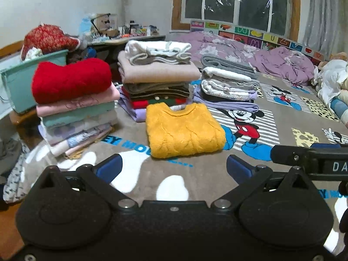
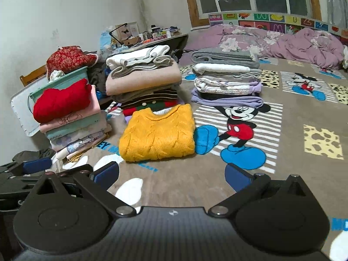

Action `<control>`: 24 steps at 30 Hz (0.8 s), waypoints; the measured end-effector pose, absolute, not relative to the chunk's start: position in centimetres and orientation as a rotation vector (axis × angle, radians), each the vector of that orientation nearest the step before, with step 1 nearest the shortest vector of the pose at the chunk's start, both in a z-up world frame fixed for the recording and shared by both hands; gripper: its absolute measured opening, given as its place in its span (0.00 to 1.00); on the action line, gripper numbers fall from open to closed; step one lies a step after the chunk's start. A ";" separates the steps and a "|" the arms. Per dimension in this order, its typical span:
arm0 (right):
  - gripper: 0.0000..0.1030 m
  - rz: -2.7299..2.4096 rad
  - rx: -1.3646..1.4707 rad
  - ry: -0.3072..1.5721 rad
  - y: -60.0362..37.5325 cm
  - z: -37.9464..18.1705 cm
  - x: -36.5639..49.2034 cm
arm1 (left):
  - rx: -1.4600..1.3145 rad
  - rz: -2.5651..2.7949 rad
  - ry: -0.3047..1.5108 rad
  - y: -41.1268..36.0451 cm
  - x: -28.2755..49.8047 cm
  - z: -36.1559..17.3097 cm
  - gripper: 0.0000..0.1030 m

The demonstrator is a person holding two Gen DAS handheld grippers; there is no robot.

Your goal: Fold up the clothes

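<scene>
Blue-padded fingers of the left gripper (image 1: 173,168) stand spread wide over the blanket (image 1: 195,180), holding nothing; the right gripper (image 2: 171,175) is likewise spread wide and empty. Just ahead of both lies the yellow sweater (image 1: 184,130), a cable-knit folded into a neat, thick rectangle, collar facing away, flat on the blanket. Touching its far edge is the middle stack (image 1: 156,80) of folded clothes. A stack topped by a red knit (image 1: 71,80) stands to its left, another stack (image 1: 228,84) to its right.
</scene>
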State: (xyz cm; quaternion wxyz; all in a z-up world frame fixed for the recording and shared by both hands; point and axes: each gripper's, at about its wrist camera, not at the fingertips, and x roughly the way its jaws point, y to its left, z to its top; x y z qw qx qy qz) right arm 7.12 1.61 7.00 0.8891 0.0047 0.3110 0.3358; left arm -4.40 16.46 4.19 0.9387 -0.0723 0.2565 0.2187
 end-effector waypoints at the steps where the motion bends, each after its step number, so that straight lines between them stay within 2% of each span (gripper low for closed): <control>1: 1.00 0.694 0.007 0.645 1.5 7.1 6.8 | -0.146 0.449 0.522 16.4 -4.7 4.3 1.00; 24: 1.00 0.677 -0.018 0.609 -0.7 8.8 3.0 | -0.138 0.447 0.521 14.4 -7.0 5.9 1.00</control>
